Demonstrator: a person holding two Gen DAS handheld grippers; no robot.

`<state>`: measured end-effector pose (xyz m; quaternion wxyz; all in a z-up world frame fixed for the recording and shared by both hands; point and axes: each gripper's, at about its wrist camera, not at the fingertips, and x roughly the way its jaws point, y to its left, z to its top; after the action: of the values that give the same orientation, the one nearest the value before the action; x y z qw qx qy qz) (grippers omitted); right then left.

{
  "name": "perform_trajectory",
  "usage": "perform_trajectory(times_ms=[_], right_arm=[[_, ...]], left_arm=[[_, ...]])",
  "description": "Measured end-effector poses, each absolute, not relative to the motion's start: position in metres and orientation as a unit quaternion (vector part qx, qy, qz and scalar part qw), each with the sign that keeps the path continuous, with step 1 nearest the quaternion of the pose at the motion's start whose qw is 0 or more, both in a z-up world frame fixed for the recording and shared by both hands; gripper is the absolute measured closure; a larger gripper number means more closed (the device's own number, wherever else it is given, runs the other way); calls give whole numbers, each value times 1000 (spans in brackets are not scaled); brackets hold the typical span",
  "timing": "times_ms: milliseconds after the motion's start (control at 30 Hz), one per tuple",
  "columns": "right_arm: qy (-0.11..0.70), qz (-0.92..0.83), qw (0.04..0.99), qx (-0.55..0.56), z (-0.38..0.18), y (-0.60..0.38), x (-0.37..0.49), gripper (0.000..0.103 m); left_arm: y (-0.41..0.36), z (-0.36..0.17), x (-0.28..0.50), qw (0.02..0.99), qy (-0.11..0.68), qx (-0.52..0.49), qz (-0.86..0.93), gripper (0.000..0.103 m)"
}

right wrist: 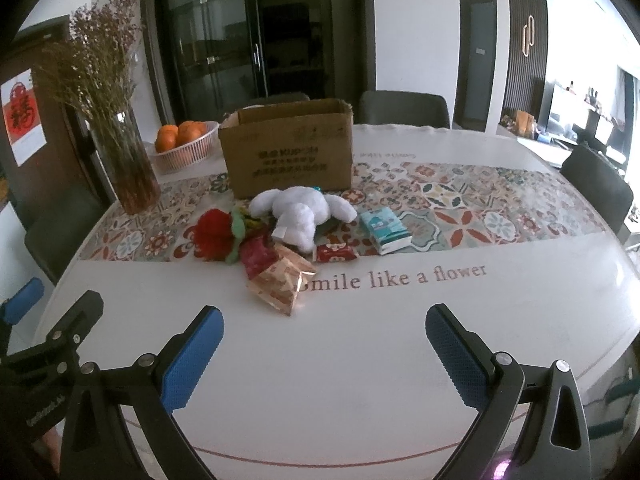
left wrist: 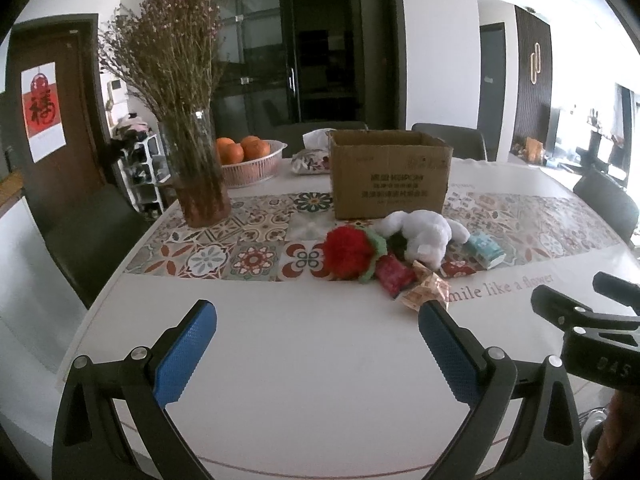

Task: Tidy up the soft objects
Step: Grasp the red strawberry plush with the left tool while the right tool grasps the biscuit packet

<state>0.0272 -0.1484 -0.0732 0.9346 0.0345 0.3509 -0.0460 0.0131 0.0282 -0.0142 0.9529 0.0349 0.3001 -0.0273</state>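
Note:
A white plush toy lies in front of an open cardboard box. A red knitted flower lies to its left. Red snack packets, a patterned foil packet and a teal tissue pack lie around them. My left gripper is open and empty over the white table, short of the pile. My right gripper is open and empty, also short of the pile.
A glass vase of dried flowers stands at the left. A basket of oranges and a floral tissue pouch sit behind. Dark chairs ring the table.

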Motion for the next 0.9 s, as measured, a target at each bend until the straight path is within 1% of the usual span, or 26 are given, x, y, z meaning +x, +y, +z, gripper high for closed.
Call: perform_trajectory(times_ms=[333,567,900], right_arm=[[363,-57,929,47,-79,-126,61,1],[374,-78,921,80,-93,-119,94,1],[387,-113,907,121,-118,-116,131,7]], left_arm=[[47,-22,55,948,304,46,-81,1],[52,-33,97,940,309,70,-129,1],[50,-60,154,924,311,94,-203,4]])
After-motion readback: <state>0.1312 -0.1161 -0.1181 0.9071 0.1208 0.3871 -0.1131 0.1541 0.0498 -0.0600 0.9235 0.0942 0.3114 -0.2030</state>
